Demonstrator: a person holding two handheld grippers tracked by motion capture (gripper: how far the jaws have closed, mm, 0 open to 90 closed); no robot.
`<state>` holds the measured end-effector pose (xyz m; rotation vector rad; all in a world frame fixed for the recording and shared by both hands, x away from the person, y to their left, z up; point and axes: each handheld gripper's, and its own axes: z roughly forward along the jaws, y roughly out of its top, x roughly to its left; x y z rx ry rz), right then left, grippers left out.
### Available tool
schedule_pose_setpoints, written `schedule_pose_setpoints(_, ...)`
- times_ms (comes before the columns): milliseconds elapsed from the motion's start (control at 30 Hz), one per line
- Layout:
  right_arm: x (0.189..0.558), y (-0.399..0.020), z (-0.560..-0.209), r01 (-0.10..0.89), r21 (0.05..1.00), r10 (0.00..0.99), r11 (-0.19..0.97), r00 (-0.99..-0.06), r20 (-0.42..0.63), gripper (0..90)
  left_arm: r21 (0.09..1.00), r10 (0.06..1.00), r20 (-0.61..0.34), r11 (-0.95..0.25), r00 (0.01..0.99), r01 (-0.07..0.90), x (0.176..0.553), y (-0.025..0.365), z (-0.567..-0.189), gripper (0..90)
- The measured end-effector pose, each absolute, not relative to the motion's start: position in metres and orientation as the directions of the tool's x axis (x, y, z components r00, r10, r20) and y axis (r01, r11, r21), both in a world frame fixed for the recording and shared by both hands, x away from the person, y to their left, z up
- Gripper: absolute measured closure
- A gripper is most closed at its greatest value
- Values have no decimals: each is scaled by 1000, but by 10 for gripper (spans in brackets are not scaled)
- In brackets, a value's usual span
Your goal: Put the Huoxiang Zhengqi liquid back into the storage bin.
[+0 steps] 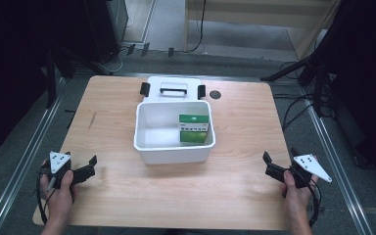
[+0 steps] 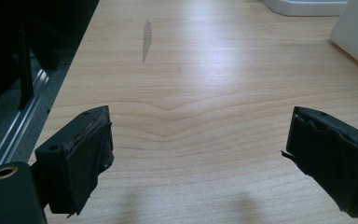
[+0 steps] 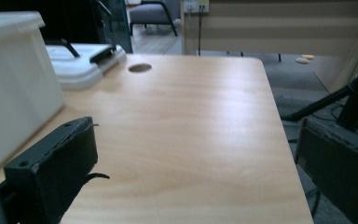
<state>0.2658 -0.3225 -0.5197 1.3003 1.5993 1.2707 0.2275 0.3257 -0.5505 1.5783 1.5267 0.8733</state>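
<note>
Sitting mid-desk, the white bin [image 1: 174, 147] holds a green box [image 1: 194, 128] against its right wall, its lid [image 1: 173, 89] lying just behind toward the far edge. Bare wood spreads on both sides of the desk [image 1: 235, 186]. The left gripper [image 1: 89, 165] rests near the front-left corner, the right gripper [image 1: 269, 164] near the right edge, both with jaws apart and holding nothing

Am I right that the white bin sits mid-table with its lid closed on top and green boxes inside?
Not quite. The white bin is open: its lid lies on the table just behind it, as the high view shows. The green boxes are inside.
</note>
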Motion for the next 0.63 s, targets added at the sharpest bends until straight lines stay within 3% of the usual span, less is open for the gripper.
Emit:
schedule_pose_setpoints(300, 250, -330, -542, 315, 949, 972, 25, -231, 51, 0, 877, 998, -31, 2, 53, 481, 228, 326, -551, 73)
schedule_pose_setpoints(633, 249, -334, -542, 312, 950, 972, -25, -216, 97, 0, 875, 998, -32, 2, 54, 484, 228, 326, -551, 73)
